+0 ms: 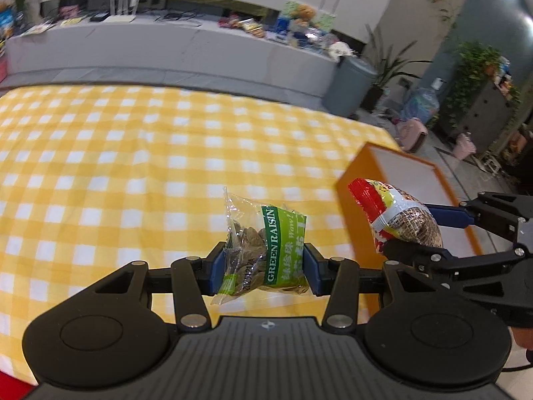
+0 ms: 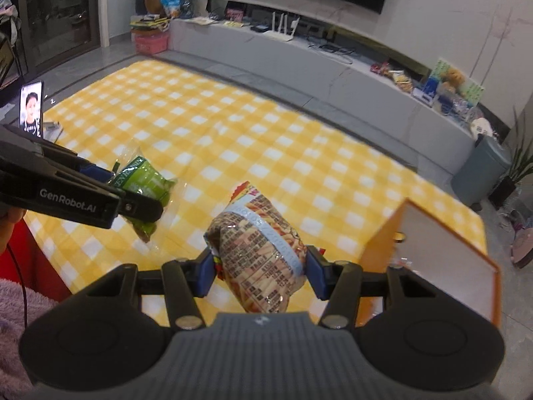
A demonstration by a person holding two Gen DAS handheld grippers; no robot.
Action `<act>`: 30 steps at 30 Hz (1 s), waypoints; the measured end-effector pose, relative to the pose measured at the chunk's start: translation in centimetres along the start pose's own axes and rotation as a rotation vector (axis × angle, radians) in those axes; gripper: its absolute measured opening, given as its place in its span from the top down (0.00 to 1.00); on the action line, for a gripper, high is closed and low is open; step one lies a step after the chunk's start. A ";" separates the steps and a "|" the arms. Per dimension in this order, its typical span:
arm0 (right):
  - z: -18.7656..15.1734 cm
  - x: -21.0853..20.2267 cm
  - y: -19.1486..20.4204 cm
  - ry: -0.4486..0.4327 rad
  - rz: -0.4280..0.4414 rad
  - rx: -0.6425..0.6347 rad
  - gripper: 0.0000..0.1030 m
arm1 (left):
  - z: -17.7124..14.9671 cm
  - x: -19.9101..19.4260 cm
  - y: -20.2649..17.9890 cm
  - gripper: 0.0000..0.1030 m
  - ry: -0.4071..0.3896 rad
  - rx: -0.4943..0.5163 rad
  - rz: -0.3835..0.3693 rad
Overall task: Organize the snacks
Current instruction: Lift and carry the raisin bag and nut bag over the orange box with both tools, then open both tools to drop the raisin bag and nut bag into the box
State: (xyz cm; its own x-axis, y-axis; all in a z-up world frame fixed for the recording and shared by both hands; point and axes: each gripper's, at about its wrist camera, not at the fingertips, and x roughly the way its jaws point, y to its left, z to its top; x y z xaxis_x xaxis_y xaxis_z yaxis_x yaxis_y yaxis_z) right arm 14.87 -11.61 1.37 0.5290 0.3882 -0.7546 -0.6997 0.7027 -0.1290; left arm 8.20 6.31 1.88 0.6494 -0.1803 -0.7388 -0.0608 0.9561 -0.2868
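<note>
Raisin packet (image 1: 263,250) clamped in left claw (image 1: 263,263); snack bag (image 2: 260,250) in right claw (image 2: 260,266).

Black plastic grippers (image 1: 263,266) with blue pads (image 1: 313,268) and silver screws are seen; one (image 2: 140,196) is marked "GenRobot.AI".

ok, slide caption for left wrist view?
Left gripper holds green raisin packet above checked cloth; orange box nearby.
</note>
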 end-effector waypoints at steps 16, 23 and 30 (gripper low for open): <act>-5.0 -3.0 -10.4 0.176 -0.113 0.093 0.48 | 1.4 4.4 -15.3 0.48 0.088 0.279 -0.195; -7.3 -1.0 -13.6 0.296 -0.117 0.062 0.48 | 1.0 8.6 -19.6 0.48 0.200 0.385 -0.218; -8.4 1.4 -15.5 0.378 -0.079 0.030 0.48 | -0.3 12.6 -21.2 0.48 0.306 0.505 -0.192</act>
State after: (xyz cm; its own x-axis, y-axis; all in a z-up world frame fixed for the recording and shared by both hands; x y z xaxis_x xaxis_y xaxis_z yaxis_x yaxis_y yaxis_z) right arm 22.39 -26.97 -3.10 0.3625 0.0888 -0.9278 -0.6465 0.7410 -0.1817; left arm 17.46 -16.33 -1.57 0.3622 -0.3462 -0.8654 0.4503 0.8779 -0.1627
